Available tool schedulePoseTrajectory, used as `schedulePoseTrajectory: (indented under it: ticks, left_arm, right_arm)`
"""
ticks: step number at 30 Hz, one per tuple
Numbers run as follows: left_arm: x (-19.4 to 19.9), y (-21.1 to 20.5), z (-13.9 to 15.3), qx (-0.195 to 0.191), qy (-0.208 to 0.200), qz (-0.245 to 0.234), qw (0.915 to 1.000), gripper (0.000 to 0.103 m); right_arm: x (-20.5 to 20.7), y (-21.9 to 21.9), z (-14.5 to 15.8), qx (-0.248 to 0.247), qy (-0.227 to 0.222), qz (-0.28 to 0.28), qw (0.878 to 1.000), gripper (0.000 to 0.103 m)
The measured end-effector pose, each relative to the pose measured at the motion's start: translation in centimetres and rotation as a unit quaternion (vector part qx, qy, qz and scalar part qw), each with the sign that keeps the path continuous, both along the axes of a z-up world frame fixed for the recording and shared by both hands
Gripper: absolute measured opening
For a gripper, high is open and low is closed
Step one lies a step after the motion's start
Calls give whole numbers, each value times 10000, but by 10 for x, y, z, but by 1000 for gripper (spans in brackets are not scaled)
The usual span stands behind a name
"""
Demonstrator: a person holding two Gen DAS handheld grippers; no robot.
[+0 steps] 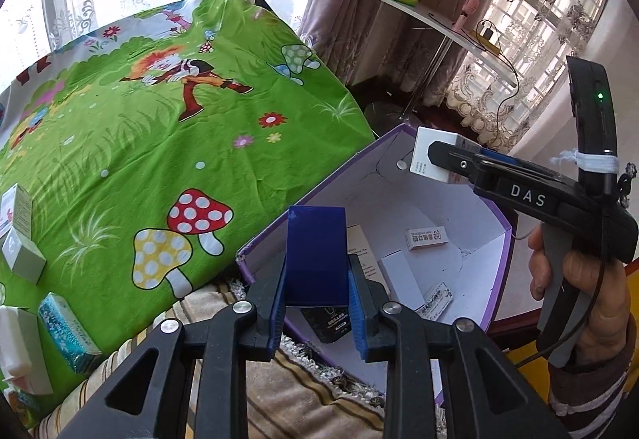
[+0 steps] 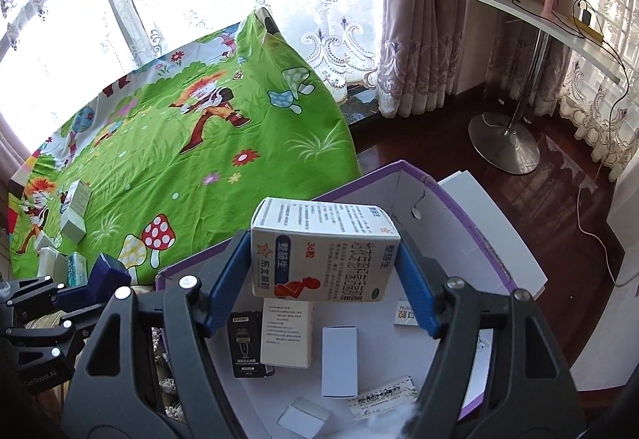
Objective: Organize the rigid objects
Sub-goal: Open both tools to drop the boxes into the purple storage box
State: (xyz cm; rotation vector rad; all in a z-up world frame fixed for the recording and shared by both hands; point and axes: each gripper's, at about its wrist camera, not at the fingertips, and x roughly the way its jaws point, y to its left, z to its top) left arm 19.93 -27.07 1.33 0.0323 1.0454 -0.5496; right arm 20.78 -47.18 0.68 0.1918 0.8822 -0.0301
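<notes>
I'm looking at the big green cartoon sheet [image 1: 159, 143] spreading over the bed from nine to twelve o'clock, with a few small boxes [image 1: 22, 239] sitting along its nine o'clock edge. At three to five o'clock, the purple-edged cardboard box [image 1: 505, 239] is lying open just beside the bed, and several small packs [image 2: 339, 361] are lying flat on its white bottom. My right hand-held gripper [image 2: 323, 263] is clamping a white medicine box [image 2: 323, 251] by its two ends, pads pressing on it, holding it over the open box's middle. My left hand-held gripper [image 1: 317, 279] is pinching a dark blue box [image 1: 315, 251] upright between its blue pads, hanging at the box's seven o'clock rim. In the left view, my right hand [image 1: 587, 299] is wrapping the other tool's grey handle at three o'clock.
</notes>
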Motion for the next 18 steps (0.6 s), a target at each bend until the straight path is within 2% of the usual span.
schedulePoseTrajectory:
  ticks: [2, 6, 8, 12, 15, 18]
  left_arm:
    - [3, -1, -2, -55, 80, 10, 10000, 30]
    - [3, 6, -2, -225, 80, 125, 9996, 46]
    - [1, 8, 1, -293, -3, 160, 9994, 49]
    - [-4, 12, 13, -223, -351, 347, 9985, 54]
    - [-9, 11, 24, 173, -753, 649, 9949, 58]
    - [-16, 13, 34, 210, -1171, 597, 9911, 58]
  right_arm:
    - [0, -2, 1, 18, -43, -31, 10000, 76]
    - [-2, -4, 4, 41, -169, -73, 9998, 81]
    - [-4, -5, 5, 47, -192, -99, 9998, 82]
    - [-9, -4, 9, 8, -259, -201, 9995, 83]
    - [-12, 0, 16, 34, -281, -172, 9995, 83]
    - [-17, 8, 27, -181, -401, -202, 9988, 88]
